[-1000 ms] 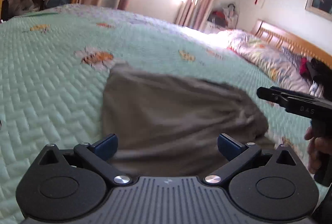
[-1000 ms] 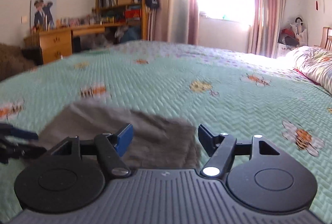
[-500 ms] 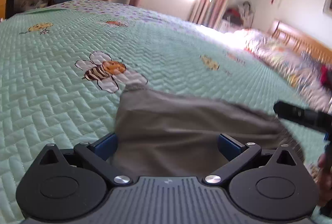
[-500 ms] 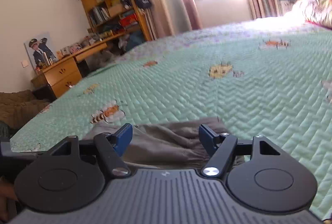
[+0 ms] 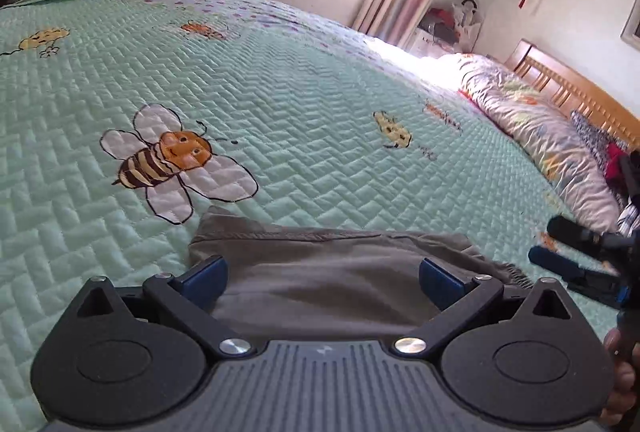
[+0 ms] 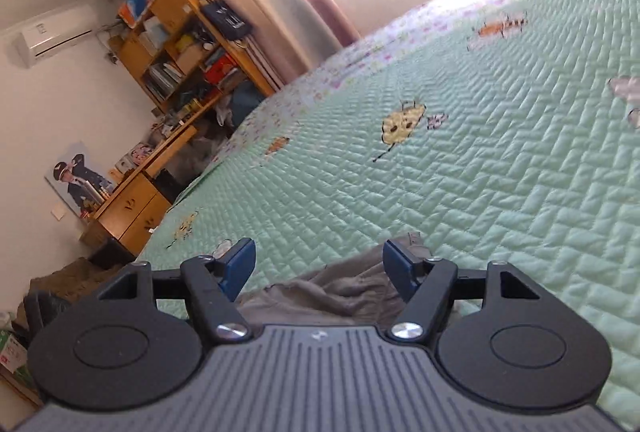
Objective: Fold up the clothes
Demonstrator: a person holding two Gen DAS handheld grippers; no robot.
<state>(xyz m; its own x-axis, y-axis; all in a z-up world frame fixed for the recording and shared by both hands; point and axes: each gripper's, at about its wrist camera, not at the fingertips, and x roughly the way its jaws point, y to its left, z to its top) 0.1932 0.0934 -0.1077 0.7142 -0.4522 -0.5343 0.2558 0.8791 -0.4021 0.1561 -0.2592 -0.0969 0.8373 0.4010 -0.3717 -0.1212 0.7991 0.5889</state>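
Lower centre of the left view: left claw [image 5: 322,274] wide, pads either side of the grey garment [image 5: 328,272] but clamping nothing, probably hovering over the near edge to pick a fresh grip. Lower centre of the right view: right claw [image 6: 318,268] also wide and tilted, the garment's bunched end [image 6: 340,288] between the pads, unpinched. Beyond, garment flat on the bed [image 5: 280,92] just below the bee [image 5: 172,160], likely spread there for room to fold; pillow [image 5: 532,136] far right.
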